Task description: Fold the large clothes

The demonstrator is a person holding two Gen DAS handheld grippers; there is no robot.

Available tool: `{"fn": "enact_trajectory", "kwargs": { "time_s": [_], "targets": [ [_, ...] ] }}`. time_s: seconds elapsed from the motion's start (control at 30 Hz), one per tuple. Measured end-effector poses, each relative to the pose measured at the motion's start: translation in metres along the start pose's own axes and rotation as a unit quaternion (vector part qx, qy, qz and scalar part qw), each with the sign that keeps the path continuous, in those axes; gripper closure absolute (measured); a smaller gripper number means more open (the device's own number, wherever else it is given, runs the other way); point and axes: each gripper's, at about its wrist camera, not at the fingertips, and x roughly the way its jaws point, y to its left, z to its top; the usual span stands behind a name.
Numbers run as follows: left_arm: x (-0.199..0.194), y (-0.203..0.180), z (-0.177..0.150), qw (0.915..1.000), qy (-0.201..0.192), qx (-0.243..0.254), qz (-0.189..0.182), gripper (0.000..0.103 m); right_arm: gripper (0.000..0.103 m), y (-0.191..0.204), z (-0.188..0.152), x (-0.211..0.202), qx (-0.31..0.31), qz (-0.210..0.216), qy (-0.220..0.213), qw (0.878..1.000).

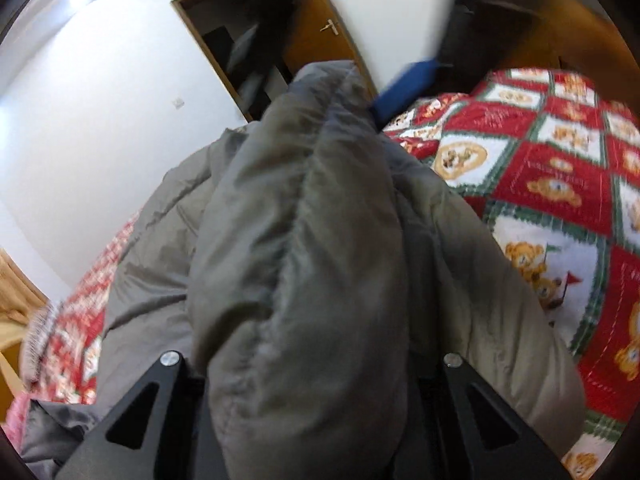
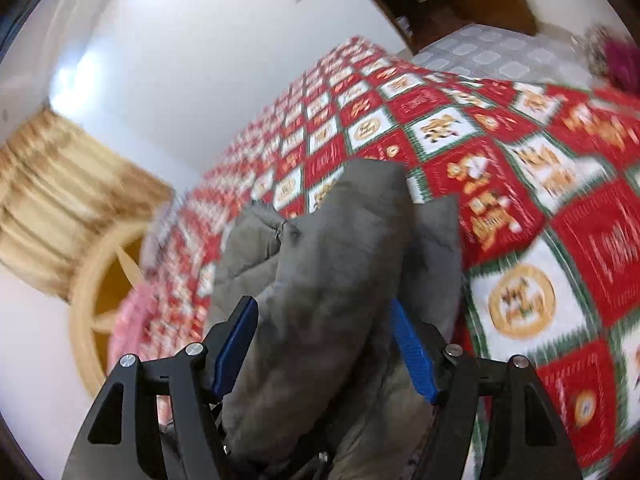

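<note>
A grey puffy jacket (image 1: 304, 240) fills the middle of the left wrist view, bunched in thick folds between my left gripper's (image 1: 312, 376) black arms, which are shut on it; the fingertips are hidden under the fabric. The other gripper's blue finger (image 1: 404, 84) shows at the jacket's far top end. In the right wrist view my right gripper (image 2: 324, 344) has its blue fingers (image 2: 236, 344) pressed against both sides of a thick fold of the jacket (image 2: 332, 272), held above the bed.
The bed is covered by a red, white and green teddy-bear quilt (image 2: 520, 184). A white wall (image 1: 100, 120) and a brown wooden door (image 1: 320, 32) stand behind. A tan curtain (image 2: 60, 200) and a wicker chair (image 2: 100, 300) are at the left.
</note>
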Motion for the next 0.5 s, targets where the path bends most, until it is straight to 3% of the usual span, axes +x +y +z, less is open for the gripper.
{"fn": "enact_trajectory", "kwargs": {
  "time_s": [0.07,0.17,0.4,0.47,0.5],
  "targets": [
    [-0.001,-0.011,-0.001,0.9995,-0.004,0.024,0.021,0.082,0.032,0.005,0.006,0.015,-0.006,-0.020,0.033,0.999],
    [-0.003,-0.023,-0.001,0.9983,-0.007,0.044,0.038,0.082,0.022,0.010,0.017,0.036,-0.028,-0.037,0.070,0.996],
    [-0.004,-0.038,0.003,0.9966,-0.010,0.064,0.050,0.082,0.020,0.019,0.018,0.065,-0.077,-0.097,0.137,0.983],
    [-0.006,-0.037,0.003,0.9968,-0.010,0.064,0.047,0.081,0.023,0.020,0.015,0.071,-0.115,-0.118,0.144,0.976],
    [-0.004,-0.034,0.004,0.9974,-0.010,0.059,0.041,0.080,0.037,0.021,0.013,0.069,-0.131,-0.132,0.142,0.972]
  ]
}}
